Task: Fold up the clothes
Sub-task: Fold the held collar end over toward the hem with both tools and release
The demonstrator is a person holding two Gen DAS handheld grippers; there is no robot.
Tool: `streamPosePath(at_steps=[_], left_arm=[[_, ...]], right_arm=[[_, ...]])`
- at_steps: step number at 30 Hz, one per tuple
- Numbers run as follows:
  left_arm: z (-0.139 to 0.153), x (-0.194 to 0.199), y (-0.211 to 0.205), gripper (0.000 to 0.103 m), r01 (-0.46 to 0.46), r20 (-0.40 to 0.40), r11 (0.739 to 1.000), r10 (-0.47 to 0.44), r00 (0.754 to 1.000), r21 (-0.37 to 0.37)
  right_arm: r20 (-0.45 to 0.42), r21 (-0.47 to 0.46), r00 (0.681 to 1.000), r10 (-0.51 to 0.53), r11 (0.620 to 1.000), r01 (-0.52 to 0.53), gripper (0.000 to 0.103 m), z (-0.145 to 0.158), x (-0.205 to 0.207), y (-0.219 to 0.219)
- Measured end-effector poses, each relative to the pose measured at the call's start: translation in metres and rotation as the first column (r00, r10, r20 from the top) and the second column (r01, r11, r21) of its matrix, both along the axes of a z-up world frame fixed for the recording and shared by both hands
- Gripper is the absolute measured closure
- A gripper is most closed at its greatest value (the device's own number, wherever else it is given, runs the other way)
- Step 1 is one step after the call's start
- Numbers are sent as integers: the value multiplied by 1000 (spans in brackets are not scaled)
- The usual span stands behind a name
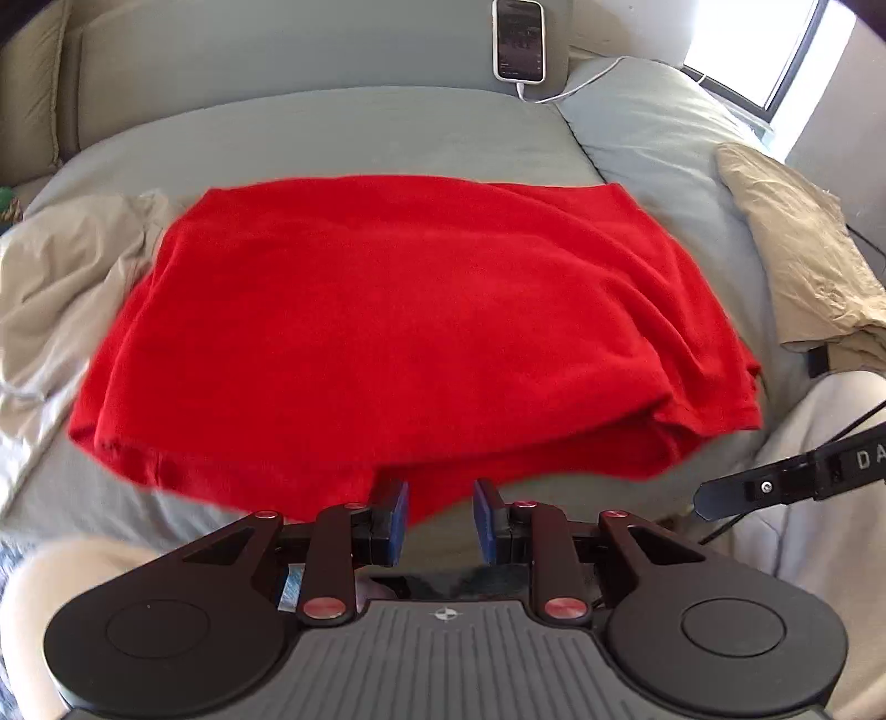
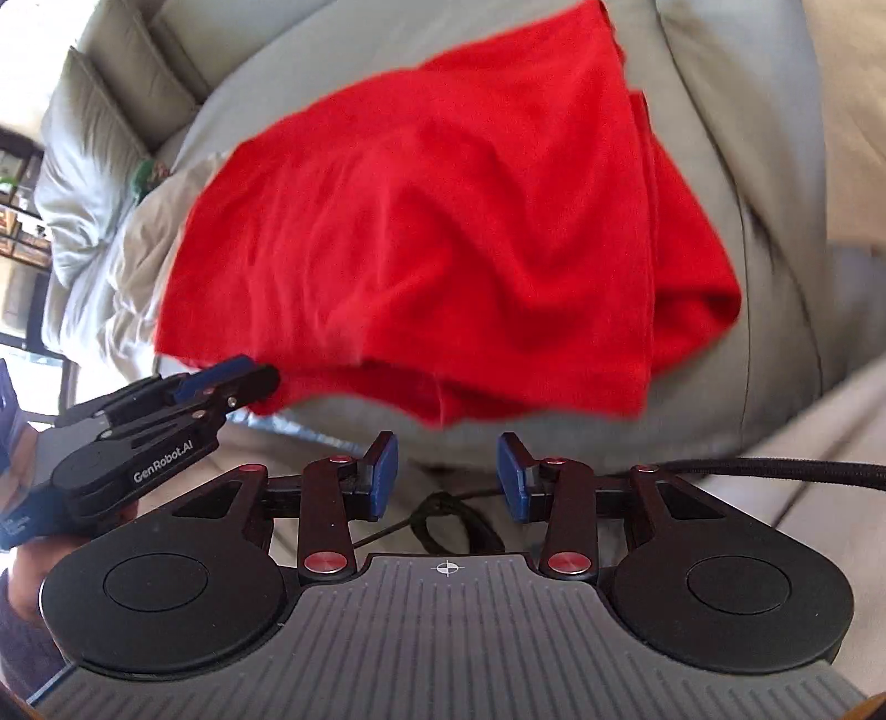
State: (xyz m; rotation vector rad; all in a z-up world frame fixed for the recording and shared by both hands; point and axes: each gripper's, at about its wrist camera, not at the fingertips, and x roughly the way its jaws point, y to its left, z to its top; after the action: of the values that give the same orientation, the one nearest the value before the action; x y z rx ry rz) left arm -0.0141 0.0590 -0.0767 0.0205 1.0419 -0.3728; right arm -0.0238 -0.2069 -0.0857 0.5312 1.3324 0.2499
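Note:
A red garment [image 1: 398,327] lies folded in layers on a grey couch cushion [image 1: 354,133]. It also shows in the right wrist view [image 2: 443,243]. My left gripper [image 1: 440,520] is open and empty, its blue pads just short of the garment's near edge. In the right wrist view the left gripper [image 2: 260,382] sits at the garment's near left corner, touching the cloth edge. My right gripper [image 2: 447,476] is open and empty, a little back from the garment's near edge. Its finger [image 1: 736,493] shows at the right of the left wrist view.
A phone [image 1: 519,40] on a white cable leans against the couch back. Beige cloth lies crumpled to the left [image 1: 61,288] and on the right [image 1: 797,249]. A black cable [image 2: 775,471] runs across the right. A bright window [image 1: 769,44] is at the far right.

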Motion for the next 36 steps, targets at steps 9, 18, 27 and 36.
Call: streamPosePath(at_steps=[9, 18, 27, 36], left_arm=[[18, 10, 4, 66, -202, 176, 977, 210, 962, -62], [30, 8, 98, 63, -530, 195, 822, 566, 801, -208], [10, 30, 112, 66, -440, 177, 880, 469, 866, -177], [11, 19, 94, 75, -213, 203, 912, 296, 933, -351]], right_arm=[[270, -46, 952, -141, 986, 159, 62, 33, 12, -5], [321, -41, 927, -193, 975, 217, 61, 29, -9, -14], [312, -47, 900, -305, 941, 335, 61, 22, -6, -39], [296, -65, 917, -269, 952, 300, 61, 21, -3, -29]])
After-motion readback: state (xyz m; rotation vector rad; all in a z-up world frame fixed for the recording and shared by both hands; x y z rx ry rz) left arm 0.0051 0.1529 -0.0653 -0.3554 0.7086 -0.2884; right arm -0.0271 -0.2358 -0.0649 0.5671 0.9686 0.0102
